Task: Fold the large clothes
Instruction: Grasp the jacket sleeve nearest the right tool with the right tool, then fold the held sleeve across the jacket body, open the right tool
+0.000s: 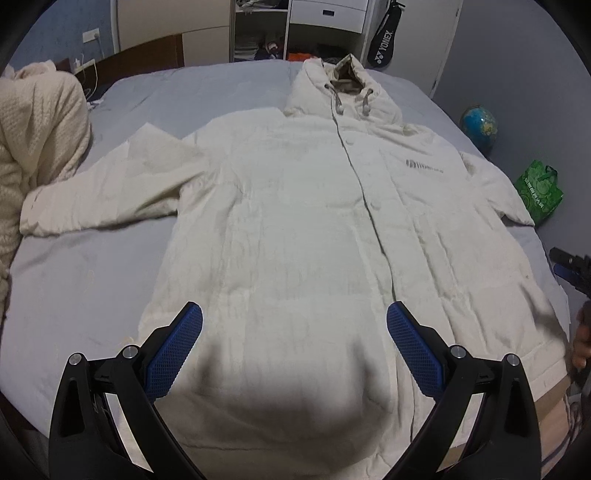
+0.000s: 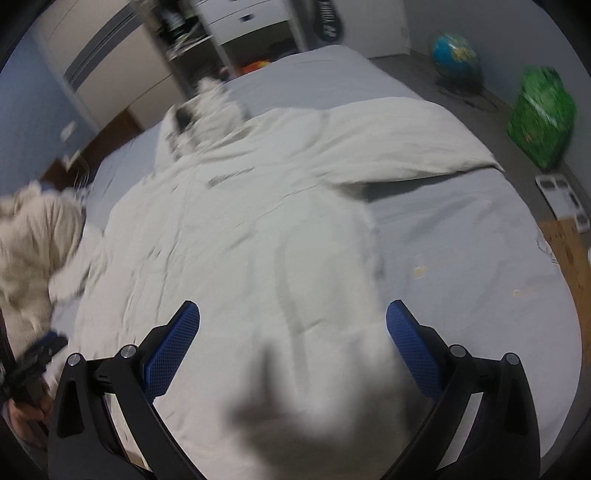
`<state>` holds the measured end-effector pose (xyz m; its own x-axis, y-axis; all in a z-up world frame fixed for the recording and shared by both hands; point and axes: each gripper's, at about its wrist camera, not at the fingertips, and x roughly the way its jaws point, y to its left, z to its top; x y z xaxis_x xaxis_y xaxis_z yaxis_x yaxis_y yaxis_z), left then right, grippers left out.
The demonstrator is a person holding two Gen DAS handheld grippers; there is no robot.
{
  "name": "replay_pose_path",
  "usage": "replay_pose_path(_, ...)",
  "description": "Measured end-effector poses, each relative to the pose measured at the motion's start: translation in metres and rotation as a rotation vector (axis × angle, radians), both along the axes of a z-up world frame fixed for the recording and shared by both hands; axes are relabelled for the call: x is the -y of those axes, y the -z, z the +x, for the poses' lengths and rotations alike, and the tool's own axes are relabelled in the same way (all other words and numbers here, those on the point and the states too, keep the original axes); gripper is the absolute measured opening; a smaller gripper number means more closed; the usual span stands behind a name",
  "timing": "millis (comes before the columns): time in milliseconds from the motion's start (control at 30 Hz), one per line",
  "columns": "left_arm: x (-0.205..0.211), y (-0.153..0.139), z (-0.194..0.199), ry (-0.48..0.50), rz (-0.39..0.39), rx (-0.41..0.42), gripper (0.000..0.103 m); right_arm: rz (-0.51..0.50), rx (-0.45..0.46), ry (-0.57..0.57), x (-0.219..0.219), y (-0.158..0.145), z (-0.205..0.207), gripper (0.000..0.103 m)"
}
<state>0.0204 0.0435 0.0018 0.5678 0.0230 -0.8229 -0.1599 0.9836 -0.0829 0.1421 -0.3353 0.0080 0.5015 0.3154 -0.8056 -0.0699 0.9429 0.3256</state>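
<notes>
A large cream hooded jacket [image 1: 295, 206] lies flat, front up, on the grey bed [image 1: 92, 273], hood at the far end and both sleeves spread out. My left gripper [image 1: 294, 334] is open and empty, hovering above the jacket's hem. My right gripper [image 2: 293, 332] is open and empty above the jacket's [image 2: 240, 236] right hem side; this view is blurred. The right sleeve [image 2: 388, 144] stretches toward the bed's right edge. The left gripper [image 2: 33, 365] shows at the lower left of the right wrist view.
A cream knitted garment [image 1: 40, 140] is heaped at the bed's left. A green bag [image 1: 541, 190] and a globe [image 1: 478, 125] stand on the floor at the right. Shelves and drawers [image 1: 295, 26] stand behind the bed. A cardboard box [image 2: 569, 254] is at the right.
</notes>
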Motion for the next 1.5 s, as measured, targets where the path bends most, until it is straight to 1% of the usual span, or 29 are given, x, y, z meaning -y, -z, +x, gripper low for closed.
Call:
replay_pose_path(133,-0.008,-0.009,0.017,-0.007,0.051,0.003,0.096,0.096,-0.001,0.123,0.062,0.000,0.030,0.097)
replay_pose_path(200,-0.017,-0.009,0.028,-0.014,0.067,-0.004,0.096,0.138,0.020,0.151,0.086,-0.001,0.040,0.097)
replay_pose_path(267,-0.028,-0.004,0.036,-0.023,0.092,-0.011,0.096,0.168,0.023,0.194,0.113,0.000,0.055,0.097)
replay_pose_path(333,-0.039,0.003,0.042,-0.038,0.090,-0.035,0.096,0.222,0.016,0.249,0.140,0.005,0.072,0.096)
replay_pose_path(367,-0.047,0.009,0.043,-0.049,0.072,-0.046,0.096,0.255,0.009,0.275,0.152,0.009,0.080,0.096)
replay_pose_path(433,-0.060,0.017,0.041,-0.074,0.003,-0.060,0.096,0.316,0.000,0.314,0.171,0.015,0.093,0.096)
replay_pose_path(500,-0.067,0.025,0.035,-0.107,-0.063,-0.059,0.096,0.394,-0.011,0.364,0.194,0.027,0.107,0.090)
replay_pose_path(533,-0.068,0.033,0.031,-0.121,-0.081,-0.074,0.096,0.434,-0.027,0.398,0.206,0.036,0.116,0.086)
replay_pose_path(567,-0.068,0.037,0.030,-0.127,-0.087,-0.091,0.096,0.452,-0.038,0.416,0.211,0.041,0.121,0.083)
replay_pose_path(633,-0.067,0.037,0.028,-0.138,-0.077,-0.088,0.096,0.499,-0.063,0.457,0.225,0.056,0.136,0.080)
replay_pose_path(700,-0.065,0.032,0.025,-0.134,-0.083,-0.044,0.096,0.504,-0.069,0.482,0.230,0.064,0.144,0.078)
replay_pose_path(833,-0.070,0.037,0.027,-0.144,-0.105,-0.045,0.096,0.524,-0.081,0.509,0.233,0.077,0.164,0.074)
replay_pose_path(900,-0.076,0.041,0.028,-0.161,-0.134,-0.049,0.096,0.541,-0.106,0.529,0.232,0.085,0.172,0.071)
replay_pose_path(967,-0.082,0.044,0.031,-0.179,-0.158,-0.055,0.096,0.549,-0.110,0.543,0.237,0.092,0.176,0.067)
replay_pose_path(1000,-0.084,0.045,0.031,-0.186,-0.170,-0.054,0.096,0.555,-0.104,0.553,0.238,0.094,0.179,0.061)
replay_pose_path(1033,-0.087,0.046,0.031,-0.192,-0.182,-0.052,0.096,0.559,-0.101,0.566,0.240,0.095,0.183,0.058)
replay_pose_path(1100,-0.088,0.046,0.029,-0.198,-0.188,-0.049,0.096,0.563,-0.107,0.596,0.243,0.099,0.187,0.039)
replay_pose_path(1133,-0.088,0.046,0.029,-0.199,-0.186,-0.049,0.096,0.567,-0.111,0.615,0.246,0.102,0.188,0.034)
replay_pose_path(1200,-0.087,0.047,0.030,-0.195,-0.181,-0.052,0.096,0.590,-0.112,0.648,0.254,0.106,0.186,0.020)
replay_pose_path(1267,-0.086,0.047,0.031,-0.189,-0.174,-0.052,0.096,0.584,-0.093,0.653,0.252,0.103,0.185,0.015)
replay_pose_path(1367,-0.084,0.047,0.032,-0.181,-0.168,-0.051,0.096,0.592,-0.027,0.626,0.245,0.088,0.183,0.009)
replay_pose_path(1500,-0.086,0.046,0.031,-0.185,-0.178,-0.038,0.096,0.598,0.064,0.555,0.227,0.051,0.184,0.005)
